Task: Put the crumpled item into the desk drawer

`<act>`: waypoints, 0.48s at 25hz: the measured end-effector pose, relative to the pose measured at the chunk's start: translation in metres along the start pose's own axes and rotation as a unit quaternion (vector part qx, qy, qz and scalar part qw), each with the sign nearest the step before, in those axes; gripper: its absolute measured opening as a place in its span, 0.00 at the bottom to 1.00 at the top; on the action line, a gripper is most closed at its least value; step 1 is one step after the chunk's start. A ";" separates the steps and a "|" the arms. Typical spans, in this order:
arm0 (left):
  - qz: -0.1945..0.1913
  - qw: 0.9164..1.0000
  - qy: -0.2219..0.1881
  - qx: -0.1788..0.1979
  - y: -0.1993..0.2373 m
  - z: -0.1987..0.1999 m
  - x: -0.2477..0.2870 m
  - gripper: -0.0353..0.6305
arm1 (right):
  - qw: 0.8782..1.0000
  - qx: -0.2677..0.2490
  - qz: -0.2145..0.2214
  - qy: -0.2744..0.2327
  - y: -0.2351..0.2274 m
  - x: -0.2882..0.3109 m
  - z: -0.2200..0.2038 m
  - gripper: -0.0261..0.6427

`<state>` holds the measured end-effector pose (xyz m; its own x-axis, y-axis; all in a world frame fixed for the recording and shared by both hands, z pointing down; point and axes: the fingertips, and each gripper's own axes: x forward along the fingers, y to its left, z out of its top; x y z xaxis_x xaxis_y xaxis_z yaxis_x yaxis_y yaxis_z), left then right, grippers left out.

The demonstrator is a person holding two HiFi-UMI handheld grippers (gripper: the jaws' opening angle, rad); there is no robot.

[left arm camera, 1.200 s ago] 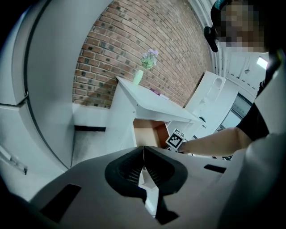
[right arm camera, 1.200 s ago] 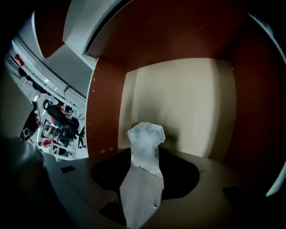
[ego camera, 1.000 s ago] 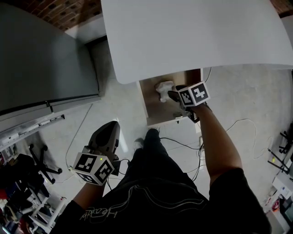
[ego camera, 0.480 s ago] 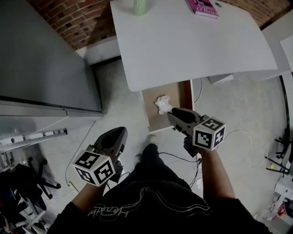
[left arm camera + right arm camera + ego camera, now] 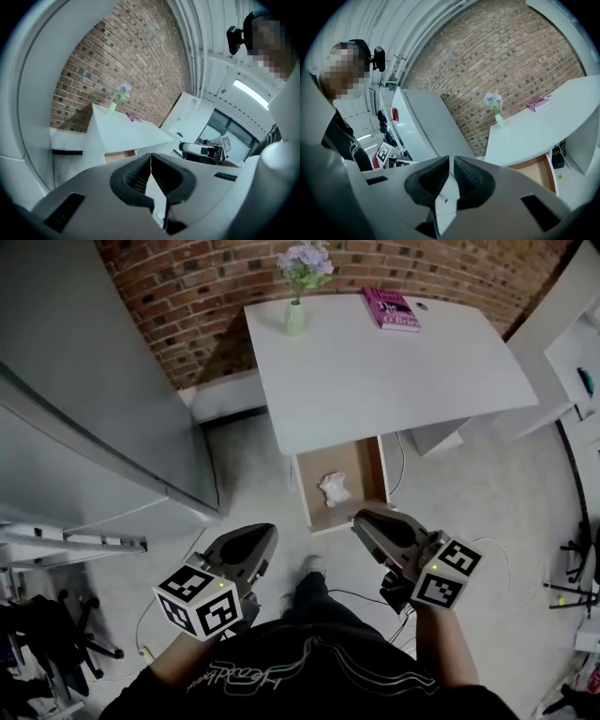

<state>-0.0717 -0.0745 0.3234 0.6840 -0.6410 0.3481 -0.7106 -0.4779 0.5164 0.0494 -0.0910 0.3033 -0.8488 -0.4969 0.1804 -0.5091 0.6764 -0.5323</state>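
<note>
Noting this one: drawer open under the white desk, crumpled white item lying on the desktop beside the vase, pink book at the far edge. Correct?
No: the crumpled item lies inside the open drawer, not on the desktop beside the vase; the head view shows it. The pink book does lie at the far edge.

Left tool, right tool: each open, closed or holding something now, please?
Left tool: closed, empty.
Right tool: just closed, nothing between its jaws.

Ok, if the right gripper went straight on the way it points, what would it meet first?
Probably the tall grey cabinet, near its edge by the brick wall; the line of the right gripper passes left of the white desk. Depth is unclear.
</note>
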 end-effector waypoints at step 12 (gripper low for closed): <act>-0.080 0.991 -0.029 0.100 -0.101 0.045 -0.084 0.09 | 0.995 -0.094 0.028 0.003 0.130 -0.038 0.031 0.11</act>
<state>-0.0647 0.0005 0.2064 0.7844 -0.5778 0.2255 -0.6158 -0.6818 0.3948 0.0200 -0.0006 0.2015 -0.8773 -0.4527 0.1593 -0.4778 0.7935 -0.3769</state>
